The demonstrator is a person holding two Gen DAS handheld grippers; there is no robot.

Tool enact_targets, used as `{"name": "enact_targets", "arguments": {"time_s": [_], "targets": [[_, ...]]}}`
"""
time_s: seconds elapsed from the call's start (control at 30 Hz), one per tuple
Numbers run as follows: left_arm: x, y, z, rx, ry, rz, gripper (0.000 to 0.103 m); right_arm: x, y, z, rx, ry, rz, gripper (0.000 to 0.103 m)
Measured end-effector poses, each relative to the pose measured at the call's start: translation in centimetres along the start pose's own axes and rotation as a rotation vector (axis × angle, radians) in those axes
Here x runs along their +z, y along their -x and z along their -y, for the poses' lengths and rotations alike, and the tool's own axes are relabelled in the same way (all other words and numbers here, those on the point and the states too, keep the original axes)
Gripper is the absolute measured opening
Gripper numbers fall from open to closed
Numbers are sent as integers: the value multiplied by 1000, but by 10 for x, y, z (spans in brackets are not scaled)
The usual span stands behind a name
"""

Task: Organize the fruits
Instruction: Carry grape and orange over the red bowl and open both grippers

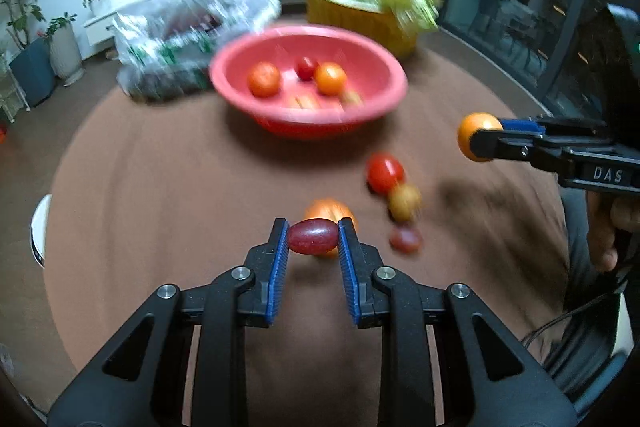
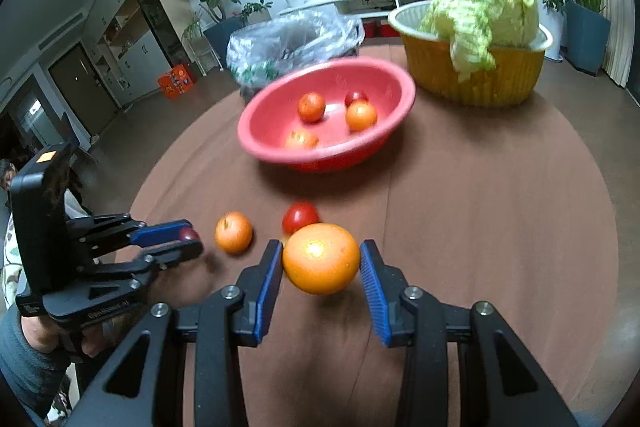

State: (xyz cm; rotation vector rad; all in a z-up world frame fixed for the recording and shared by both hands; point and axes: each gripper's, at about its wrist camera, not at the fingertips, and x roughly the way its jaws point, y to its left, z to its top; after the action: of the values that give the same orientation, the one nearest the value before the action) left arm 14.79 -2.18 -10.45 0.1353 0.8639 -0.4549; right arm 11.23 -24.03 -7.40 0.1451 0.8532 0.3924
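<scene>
Dark-red, thin-skinned oval grape tomato (image 1: 313, 237) pinched lightly end-to-end in my left jaws, round orange tomato (image 2: 321, 259) clamped across its middle in my right.

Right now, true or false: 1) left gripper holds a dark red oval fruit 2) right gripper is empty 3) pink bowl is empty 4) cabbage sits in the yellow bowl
1) True: the left gripper is shut on the dark red fruit.
2) False: the right gripper clamps an orange fruit.
3) False: the pink bowl holds several small fruits.
4) True: the cabbage rests in the yellow bowl.
</scene>
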Motion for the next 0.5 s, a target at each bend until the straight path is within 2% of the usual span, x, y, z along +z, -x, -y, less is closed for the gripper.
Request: {"name": "enact_targets", "arguments": {"time_s": [0.13, 0.23, 0.5], "targets": [[38, -6, -6, 21, -20, 41, 23, 40, -7, 10, 23, -12, 20, 42], [65, -23, -9, 2, -18, 45, 23, 71, -24, 14, 22, -8, 10, 42], [112, -72, -21, 6, -14, 21, 23, 113, -76, 32, 14, -32, -68, 42]]}}
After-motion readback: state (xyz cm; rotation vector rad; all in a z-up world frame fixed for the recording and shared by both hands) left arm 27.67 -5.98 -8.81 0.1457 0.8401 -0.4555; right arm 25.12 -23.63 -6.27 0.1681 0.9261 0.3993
